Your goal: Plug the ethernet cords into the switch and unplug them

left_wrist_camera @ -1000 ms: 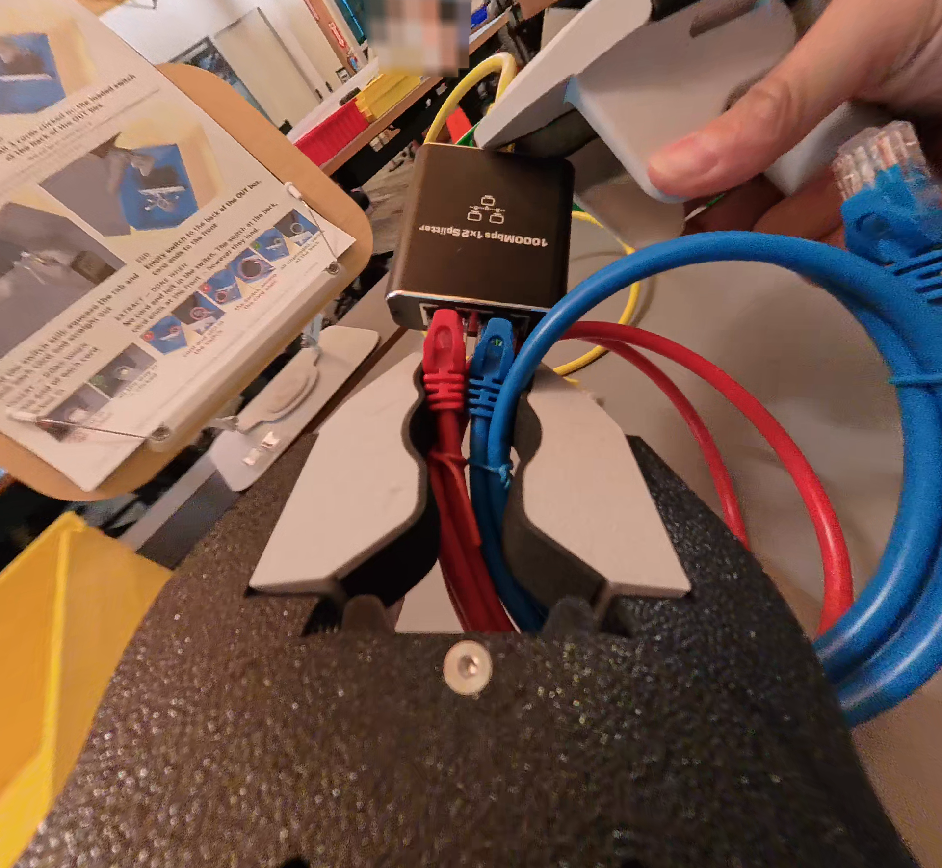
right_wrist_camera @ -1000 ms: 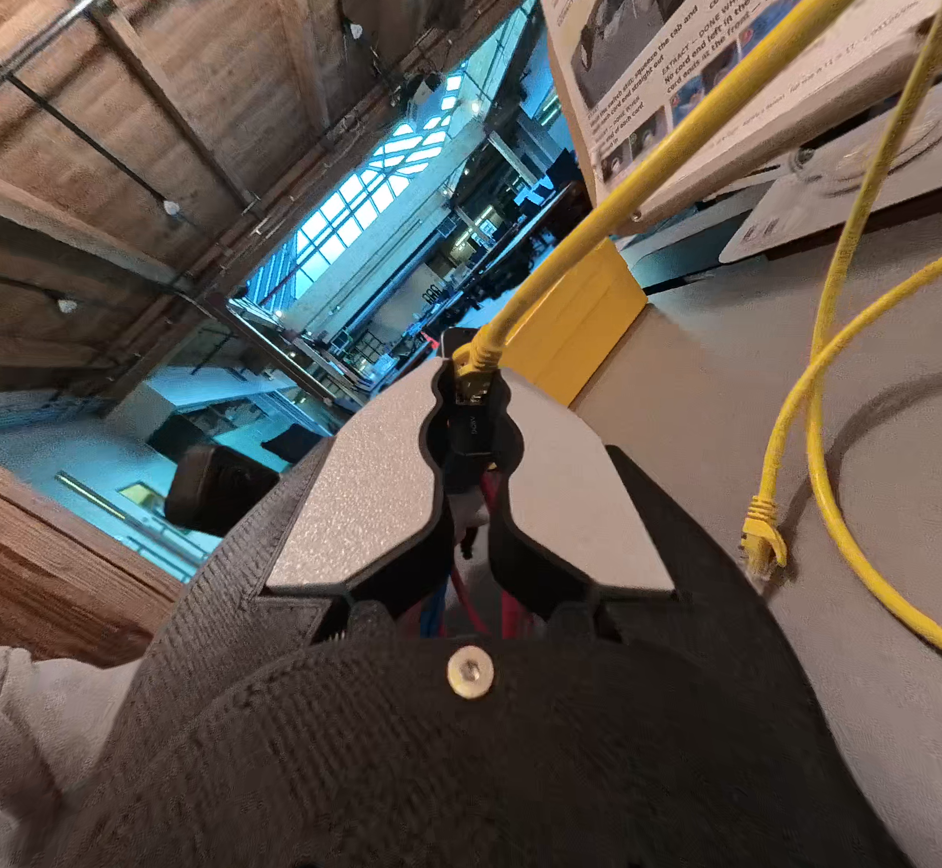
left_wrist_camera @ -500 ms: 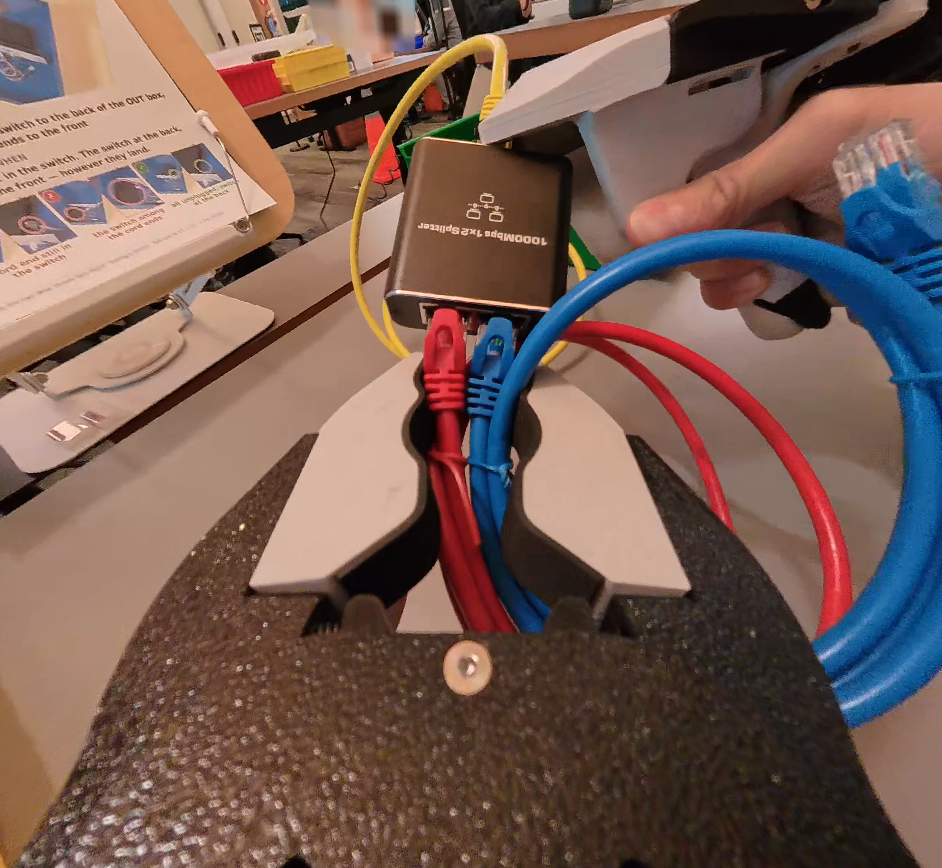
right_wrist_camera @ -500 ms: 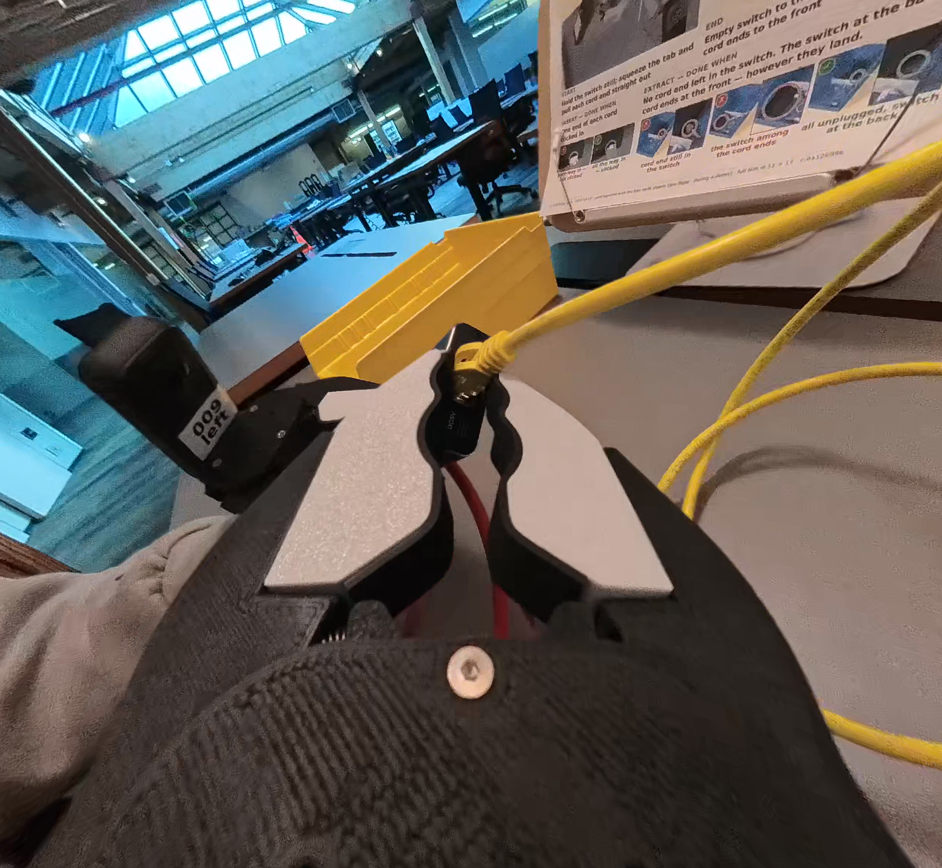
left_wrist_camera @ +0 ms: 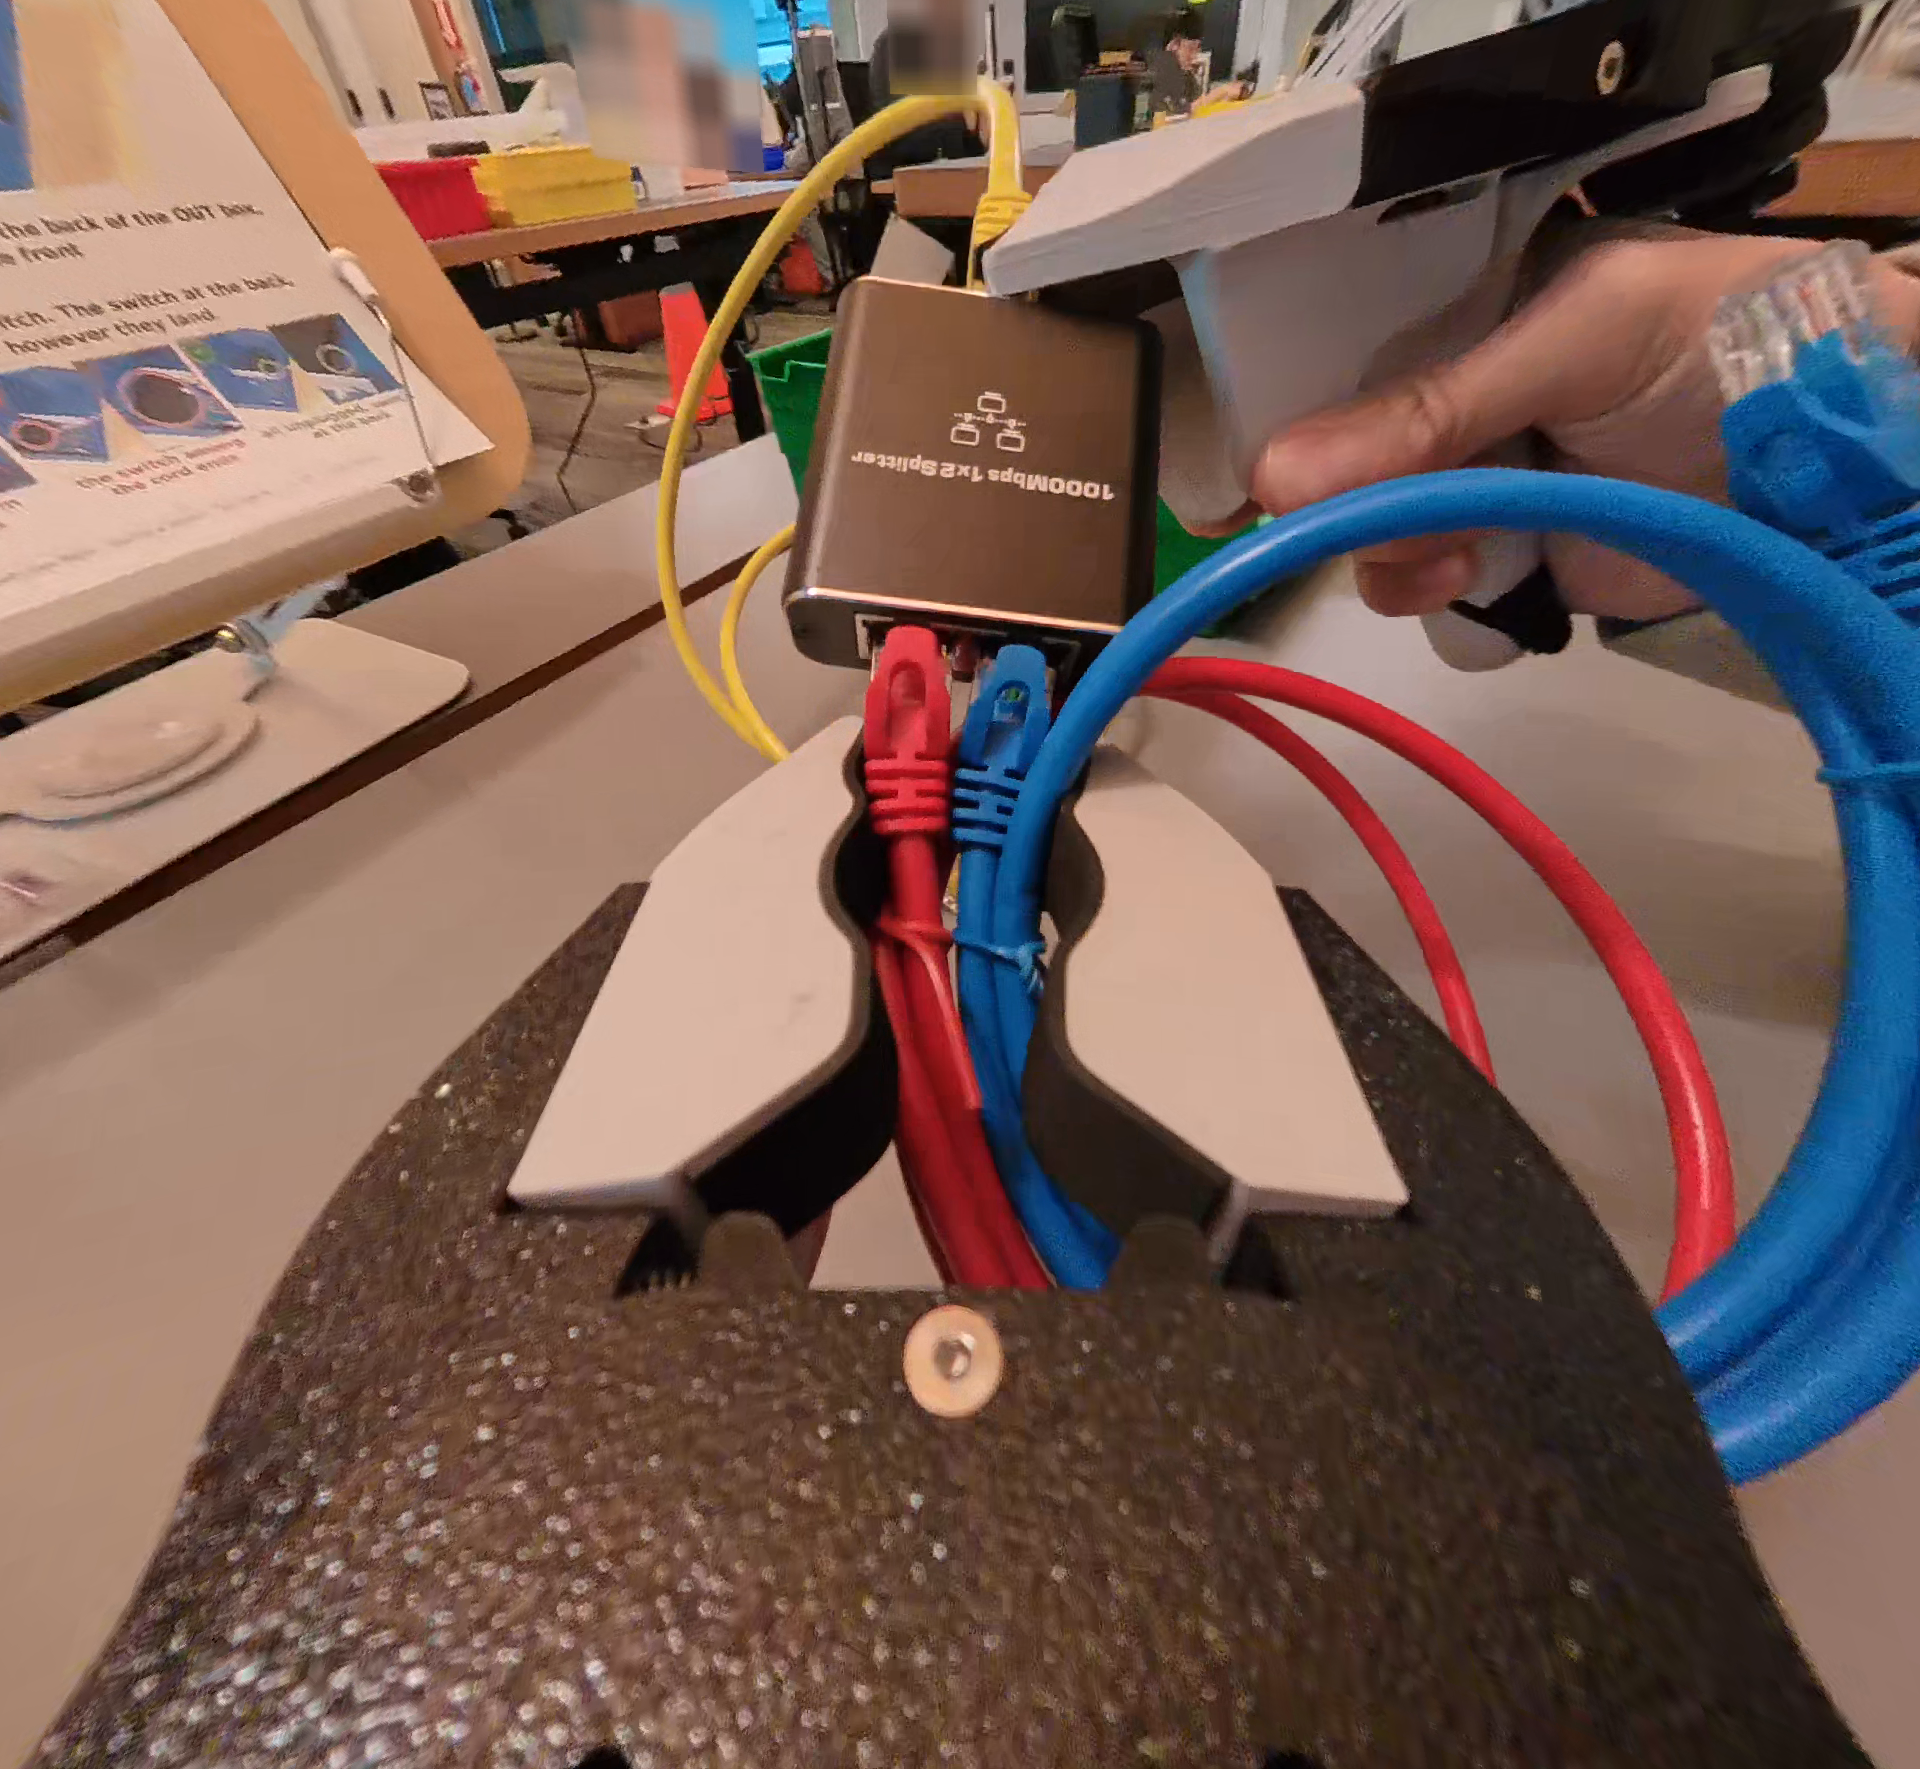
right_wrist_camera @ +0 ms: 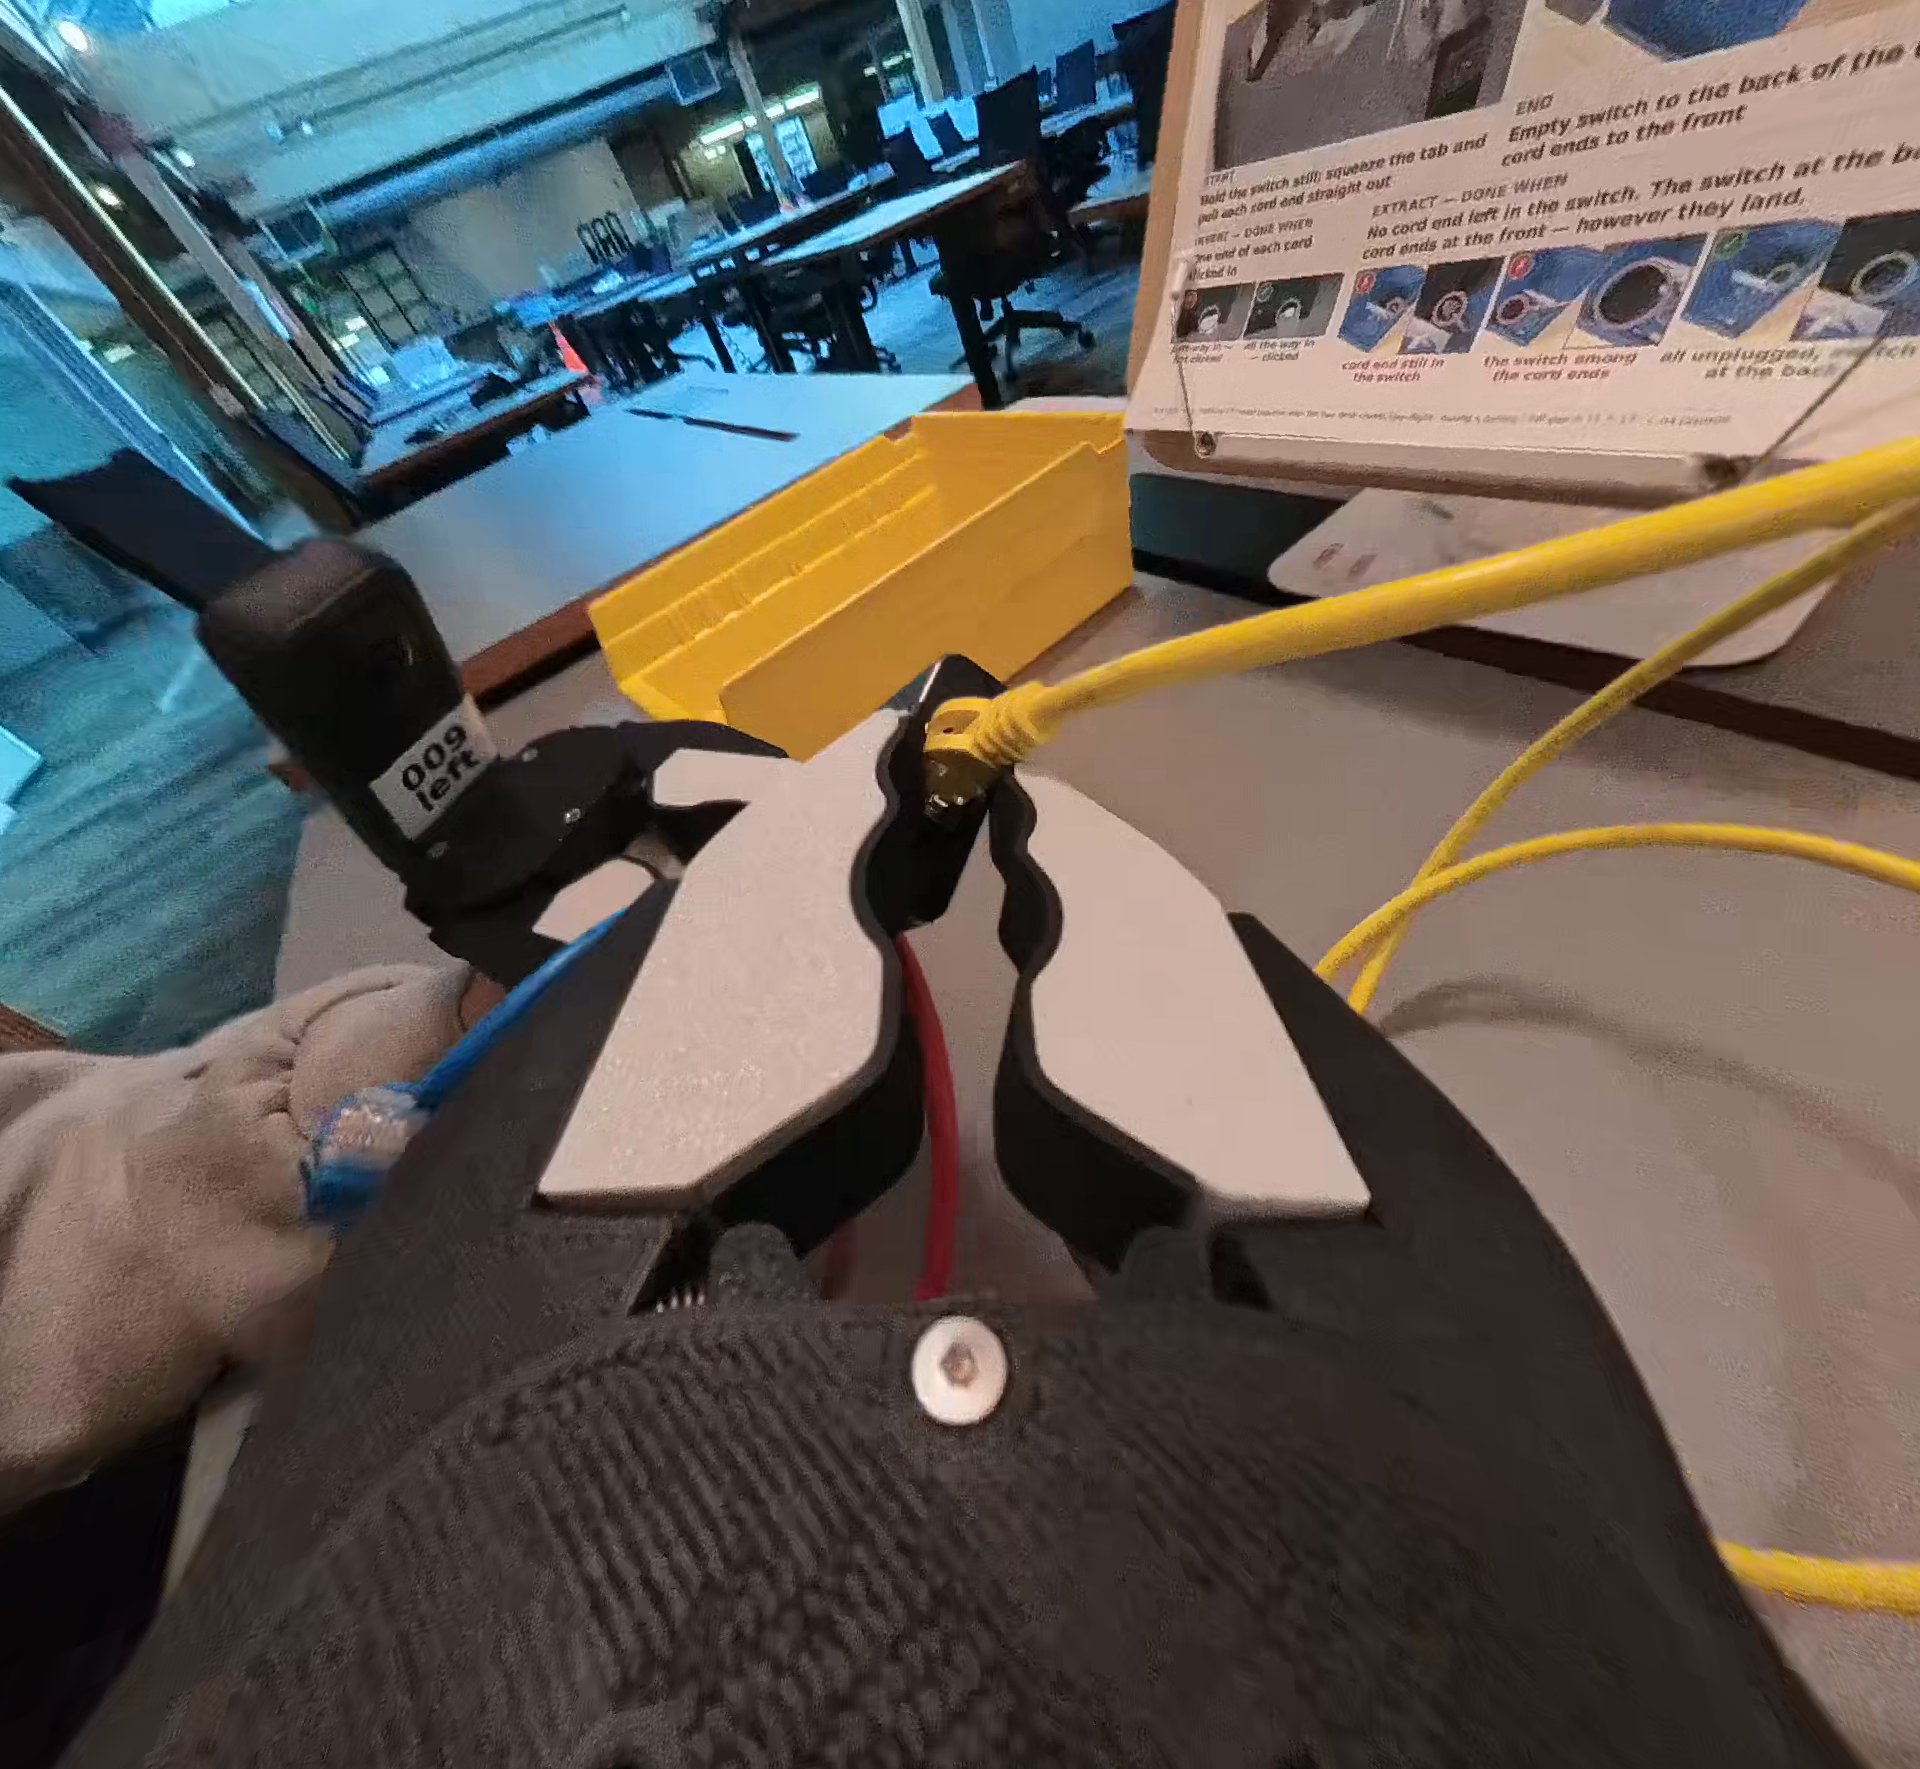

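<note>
Between the two grey fingers of the left gripper (left_wrist_camera: pixel 961 784) run a red cord (left_wrist_camera: pixel 914 888) and a blue cord (left_wrist_camera: pixel 997 898), side by side. The fingers press in on both cords. Each cord ends in a plug, and both plugs sit in the near side of the dark switch (left_wrist_camera: pixel 977 462), up at 12 o'clock in the left wrist view. The red plug is on the left and the blue plug is on the right. The blue cord loops wide out to 3 o'clock, and its loose end (left_wrist_camera: pixel 1829 389) sticks up at 2 o'clock. The red cord loops inside the blue loop.

From 2 o'clock the right gripper (right_wrist_camera: pixel 940 800) reaches in over the far end of the switch, with a person's hand (left_wrist_camera: pixel 1538 431) on its handle. In the right wrist view its fingers are squeezed onto the dark switch. A yellow cord (right_wrist_camera: pixel 1403 607) is plugged into that end and runs off toward 2 o'clock, over the grey table (right_wrist_camera: pixel 1621 1148). A yellow bin (right_wrist_camera: pixel 883 566) sits at 12 o'clock, and a paper sheet on a stand (right_wrist_camera: pixel 1507 192) is at 1 o'clock.
</note>
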